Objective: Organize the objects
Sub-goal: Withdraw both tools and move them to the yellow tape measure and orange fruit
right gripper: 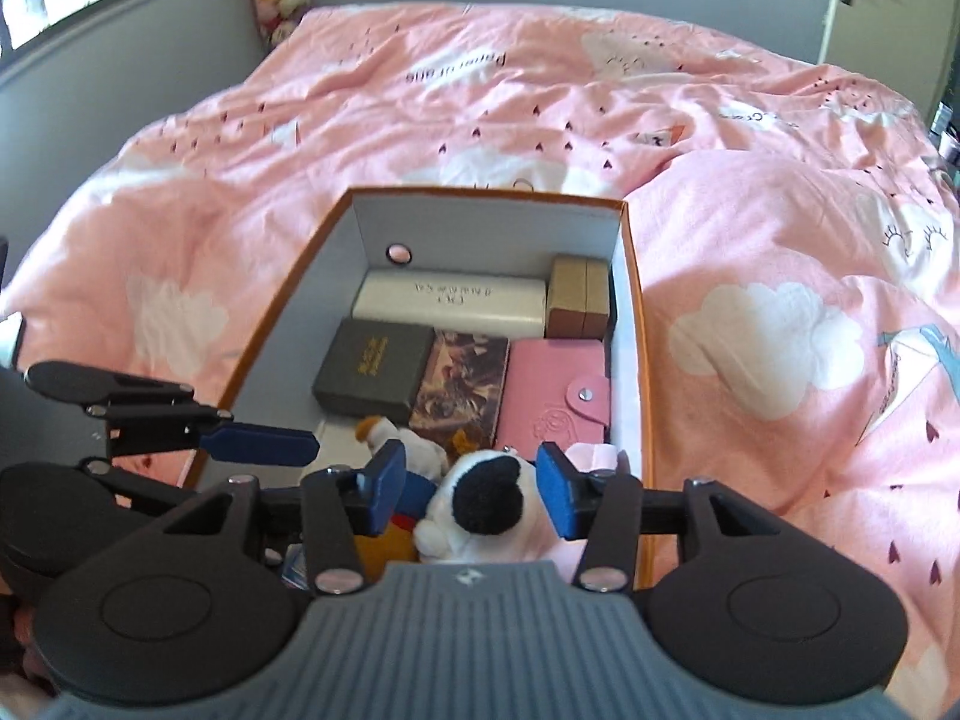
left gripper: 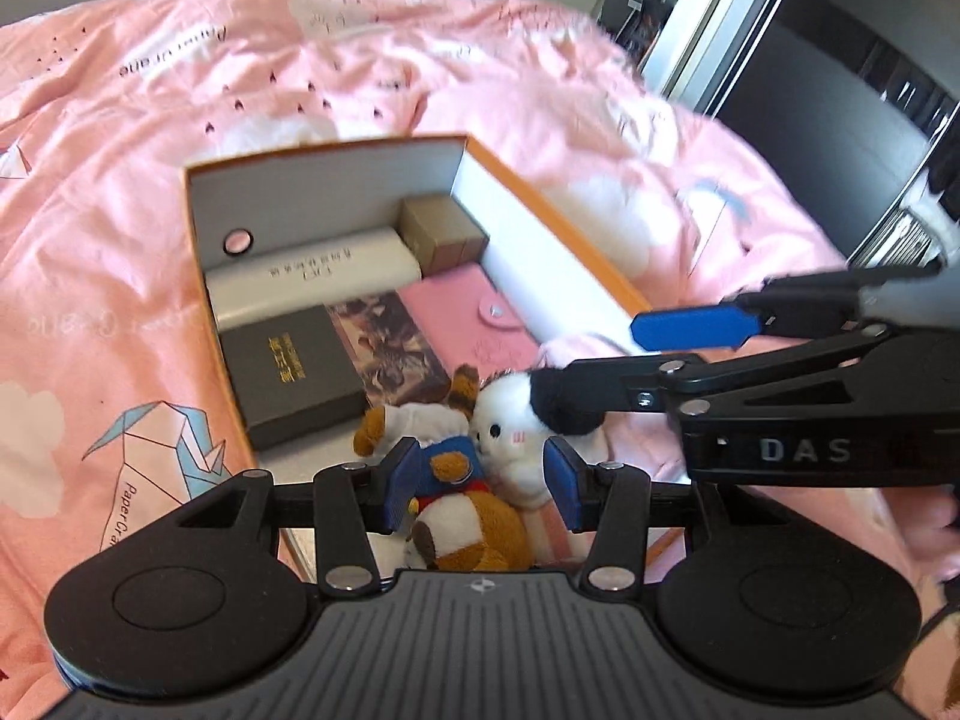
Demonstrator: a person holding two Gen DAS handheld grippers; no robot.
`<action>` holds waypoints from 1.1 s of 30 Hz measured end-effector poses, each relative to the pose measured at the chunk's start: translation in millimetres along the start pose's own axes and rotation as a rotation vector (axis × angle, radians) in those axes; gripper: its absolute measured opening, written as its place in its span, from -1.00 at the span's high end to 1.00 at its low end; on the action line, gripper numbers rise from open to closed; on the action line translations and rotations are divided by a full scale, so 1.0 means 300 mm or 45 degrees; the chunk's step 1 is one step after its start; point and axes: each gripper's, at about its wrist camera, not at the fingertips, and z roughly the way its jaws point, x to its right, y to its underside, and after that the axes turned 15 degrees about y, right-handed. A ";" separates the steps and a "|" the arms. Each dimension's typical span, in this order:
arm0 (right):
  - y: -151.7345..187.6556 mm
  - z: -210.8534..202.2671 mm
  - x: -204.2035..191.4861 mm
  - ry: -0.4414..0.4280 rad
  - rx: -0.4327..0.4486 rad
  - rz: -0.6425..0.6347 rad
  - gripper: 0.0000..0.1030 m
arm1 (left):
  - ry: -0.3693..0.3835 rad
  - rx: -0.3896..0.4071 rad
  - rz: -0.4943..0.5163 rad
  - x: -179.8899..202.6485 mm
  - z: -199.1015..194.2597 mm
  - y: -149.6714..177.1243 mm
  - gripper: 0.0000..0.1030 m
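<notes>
An orange box (left gripper: pixel 558 210) with white walls lies open on the pink bed. At its near end two plush toys lie side by side: a brown one in a blue shirt (left gripper: pixel 462 510) and a white one with a black ear (right gripper: pixel 486 504). My left gripper (left gripper: pixel 483 486) hovers open over the brown plush, its pads clear of it. My right gripper (right gripper: pixel 471 495) is open above the white plush. In the left wrist view the right gripper's blue pad (left gripper: pixel 690 327) reaches in from the right. In the right wrist view the left gripper's blue pad (right gripper: pixel 258 447) comes in from the left.
Farther back, the box holds a long white carton (right gripper: pixel 450 303), small brown boxes (right gripper: pixel 579 297), a black case (right gripper: pixel 372 372), a picture-covered book (right gripper: pixel 465 387) and a pink snap wallet (right gripper: pixel 555 396). The pink duvet (right gripper: pixel 750 240) spreads all around. A window is at the far left and a door at the far right.
</notes>
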 end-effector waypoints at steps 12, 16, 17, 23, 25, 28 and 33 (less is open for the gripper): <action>-0.018 -0.106 -0.117 -0.131 0.262 0.057 0.02 | -0.014 0.128 -0.028 -0.035 -0.215 0.029 -0.08; -0.024 -0.115 -0.181 -0.177 0.319 -0.037 0.02 | -0.067 0.109 -0.052 -0.080 -0.267 0.048 -0.08; -0.027 -0.114 -0.197 -0.196 0.316 -0.066 0.02 | -0.083 0.098 -0.060 -0.095 -0.280 0.053 -0.08; -0.042 -0.104 -0.329 -0.286 0.258 -0.420 0.11 | -0.152 -0.034 -0.074 -0.189 -0.350 0.109 -0.07; -0.039 -0.101 -0.386 -0.327 0.237 -0.558 0.23 | -0.166 -0.094 -0.064 -0.209 -0.350 0.135 -0.07; -0.032 -0.081 -0.478 -0.364 0.182 -0.755 0.25 | -0.218 -0.175 -0.045 -0.240 -0.338 0.178 -0.07; 0.004 -0.003 -0.616 -0.349 0.084 -1.110 0.26 | -0.200 -0.321 -0.024 -0.268 -0.298 0.234 -0.07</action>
